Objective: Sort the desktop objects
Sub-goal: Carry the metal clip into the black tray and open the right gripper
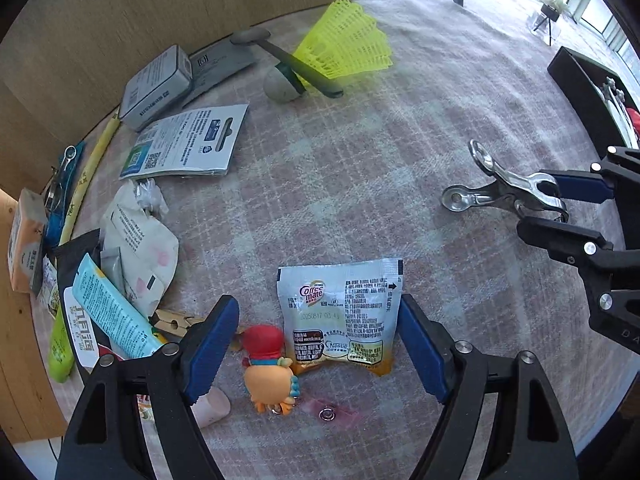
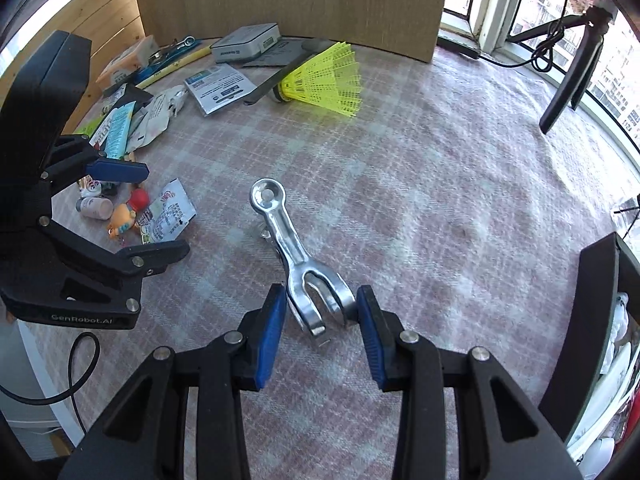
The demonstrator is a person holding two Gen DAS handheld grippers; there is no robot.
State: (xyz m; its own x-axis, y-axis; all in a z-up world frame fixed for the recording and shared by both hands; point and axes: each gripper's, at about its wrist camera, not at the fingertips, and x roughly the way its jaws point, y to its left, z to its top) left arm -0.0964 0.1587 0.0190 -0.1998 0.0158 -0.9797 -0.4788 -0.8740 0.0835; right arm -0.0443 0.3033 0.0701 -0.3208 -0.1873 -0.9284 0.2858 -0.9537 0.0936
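Note:
A shiny metal clip lies on the checked cloth, and my right gripper is shut on its forked end, both blue pads pressing against it. The left wrist view shows that clip at the right, held by the right gripper. My left gripper is open and points down over a white Coffee mate sachet. An orange figurine with a red cap lies beside the sachet. From the right wrist view the left gripper hovers above the sachet and figurine.
A yellow shuttlecock, a grey box and a printed leaflet lie at the back by a wooden board. Packets are heaped at the left. A black bin stands at the right edge.

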